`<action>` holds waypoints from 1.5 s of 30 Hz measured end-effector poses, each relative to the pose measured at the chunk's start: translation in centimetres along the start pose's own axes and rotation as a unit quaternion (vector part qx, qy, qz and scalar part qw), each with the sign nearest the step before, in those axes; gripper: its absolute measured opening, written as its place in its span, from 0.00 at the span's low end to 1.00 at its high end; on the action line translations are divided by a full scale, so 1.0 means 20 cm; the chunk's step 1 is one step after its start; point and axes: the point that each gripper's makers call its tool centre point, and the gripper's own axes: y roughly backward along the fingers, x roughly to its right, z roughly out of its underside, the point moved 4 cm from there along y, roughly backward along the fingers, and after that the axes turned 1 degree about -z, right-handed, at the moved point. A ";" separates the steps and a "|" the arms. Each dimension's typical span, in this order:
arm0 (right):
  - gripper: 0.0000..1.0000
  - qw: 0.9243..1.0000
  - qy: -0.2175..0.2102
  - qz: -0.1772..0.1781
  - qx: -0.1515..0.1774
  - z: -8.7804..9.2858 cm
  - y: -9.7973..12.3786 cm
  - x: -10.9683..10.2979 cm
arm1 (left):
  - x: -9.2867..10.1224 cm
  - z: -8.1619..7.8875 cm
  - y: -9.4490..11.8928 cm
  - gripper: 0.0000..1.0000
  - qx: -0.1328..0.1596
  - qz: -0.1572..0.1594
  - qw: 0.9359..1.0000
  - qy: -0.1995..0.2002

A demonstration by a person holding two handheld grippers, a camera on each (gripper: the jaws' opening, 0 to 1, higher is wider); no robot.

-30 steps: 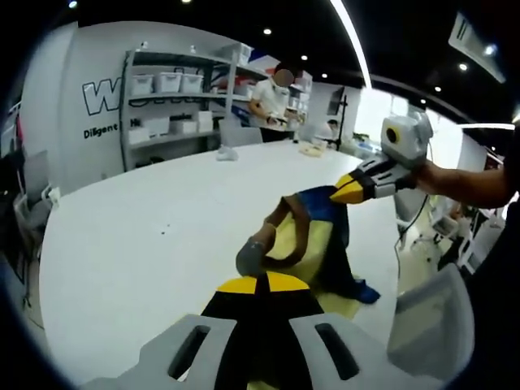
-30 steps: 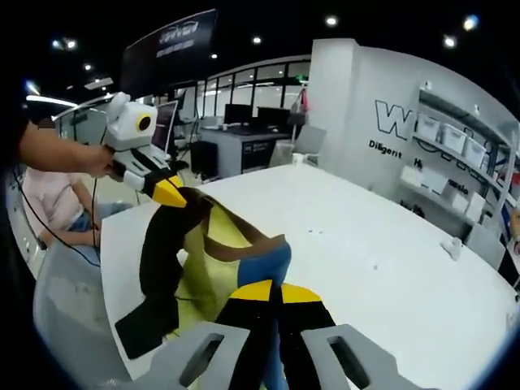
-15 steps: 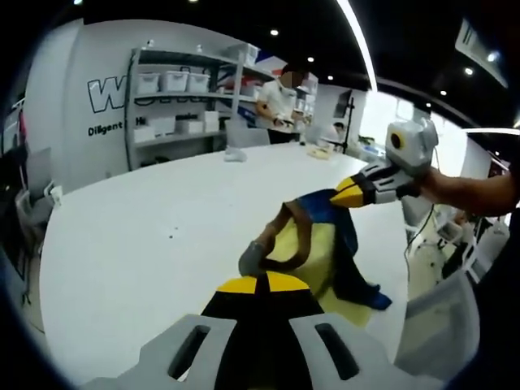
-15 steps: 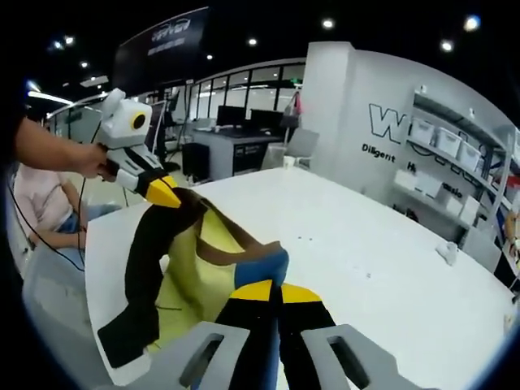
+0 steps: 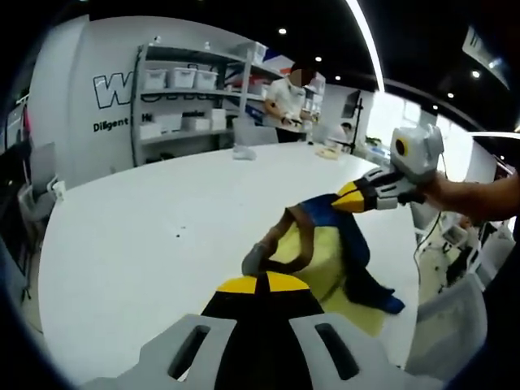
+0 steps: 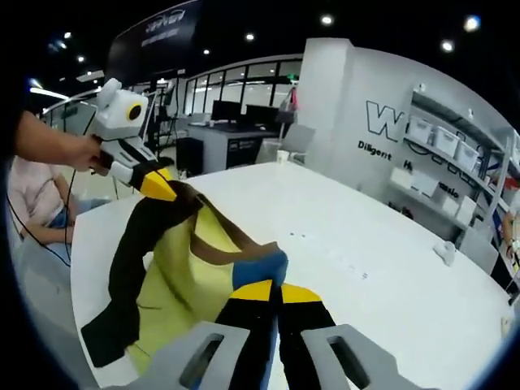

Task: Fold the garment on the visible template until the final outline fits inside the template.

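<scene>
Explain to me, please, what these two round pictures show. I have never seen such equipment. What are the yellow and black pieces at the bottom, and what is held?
A person holds two hand tools, each a two-jaw gripper with its own fisheye camera. The yellow-tipped pieces at the bottom are that camera's own jaws. The left gripper and the right gripper are each shut on an edge of the garment, yellow, blue, black and brown, lifting it above a white table. Each view also catches the other gripper. Behind stand shelves and a person.
</scene>
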 end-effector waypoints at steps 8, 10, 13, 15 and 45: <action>0.00 1.000 0.006 0.003 -0.002 -0.01 -0.08 0.05 | -0.06 -0.01 -0.06 0.00 -0.005 -0.008 1.000 -0.016; 0.00 1.000 0.012 0.005 -0.003 -0.02 -0.10 0.06 | -0.08 -0.01 -0.07 0.00 -0.007 -0.010 1.000 -0.024; 0.00 1.000 0.014 0.006 -0.003 -0.02 -0.13 0.07 | -0.11 -0.01 -0.10 0.00 -0.007 -0.012 0.999 -0.030; 0.00 1.000 0.016 0.008 -0.005 -0.02 -0.15 0.08 | -0.13 -0.01 -0.12 0.00 -0.008 -0.014 0.999 -0.032; 0.00 0.998 0.019 0.043 -0.040 0.11 -0.43 0.22 | -0.37 0.07 -0.37 0.00 -0.027 -0.047 0.998 -0.012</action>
